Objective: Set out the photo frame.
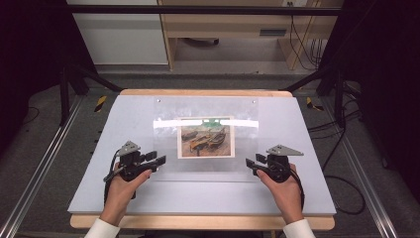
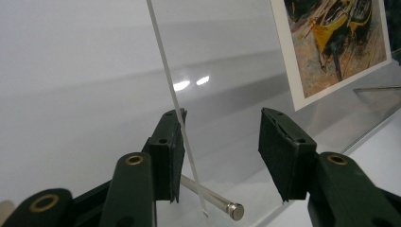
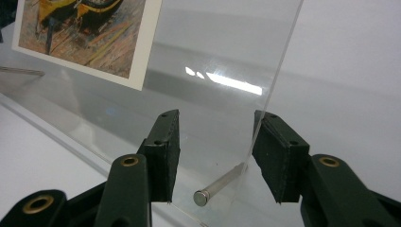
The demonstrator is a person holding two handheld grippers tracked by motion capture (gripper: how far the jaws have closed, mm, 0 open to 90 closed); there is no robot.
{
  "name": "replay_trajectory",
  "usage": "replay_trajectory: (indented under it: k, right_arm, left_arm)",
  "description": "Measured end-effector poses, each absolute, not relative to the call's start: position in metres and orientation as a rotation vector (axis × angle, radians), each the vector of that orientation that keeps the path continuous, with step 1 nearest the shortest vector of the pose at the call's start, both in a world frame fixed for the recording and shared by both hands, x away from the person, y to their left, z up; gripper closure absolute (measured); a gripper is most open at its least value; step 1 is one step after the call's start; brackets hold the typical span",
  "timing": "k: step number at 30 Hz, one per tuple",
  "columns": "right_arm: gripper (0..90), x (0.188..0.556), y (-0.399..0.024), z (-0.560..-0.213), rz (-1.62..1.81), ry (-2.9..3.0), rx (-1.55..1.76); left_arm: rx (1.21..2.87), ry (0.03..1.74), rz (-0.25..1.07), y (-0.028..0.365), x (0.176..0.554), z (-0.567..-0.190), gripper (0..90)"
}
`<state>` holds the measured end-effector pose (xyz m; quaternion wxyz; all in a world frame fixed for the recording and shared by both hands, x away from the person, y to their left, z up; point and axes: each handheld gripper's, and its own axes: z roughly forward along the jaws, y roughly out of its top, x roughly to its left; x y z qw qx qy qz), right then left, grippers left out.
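Observation:
A clear acrylic panel point(image 1: 168, 114) lies on the white table point(image 1: 297, 193), with a painted picture of boats point(image 1: 205, 141) under it. My left gripper point(image 1: 159, 159) is at the panel's near left corner, my right gripper point(image 1: 250, 163) at its near right corner. In the left gripper view the jaws point(image 2: 222, 127) stand apart around a metal pin point(image 2: 213, 198); the panel's thin edge point(image 2: 172, 94) runs against the left pad. The right gripper view has the jaws point(image 3: 216, 130) apart around another pin point(image 3: 220, 185), neither pad touching it, with the picture point(image 3: 90, 33) beyond.
The table has a wooden rim at front and back. Metal rails point(image 1: 39, 168) run along both sides on the floor. Black frame struts and cables point(image 1: 341, 144) stand at the right, and a cabinet point(image 1: 223, 29) behind the table.

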<state>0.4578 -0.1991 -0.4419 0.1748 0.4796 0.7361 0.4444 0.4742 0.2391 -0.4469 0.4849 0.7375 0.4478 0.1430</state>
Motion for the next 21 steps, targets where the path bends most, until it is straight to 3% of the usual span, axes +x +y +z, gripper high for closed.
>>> replay_trajectory:
  k: [21]
  right_arm:
    - [58.8, 0.4479, -0.2008, -0.4428, 1.221, 2.108, 1.329]
  left_arm:
    - [1.807, 1.096, 0.365, 0.2395, 0.4647, -0.4463, 55.6]
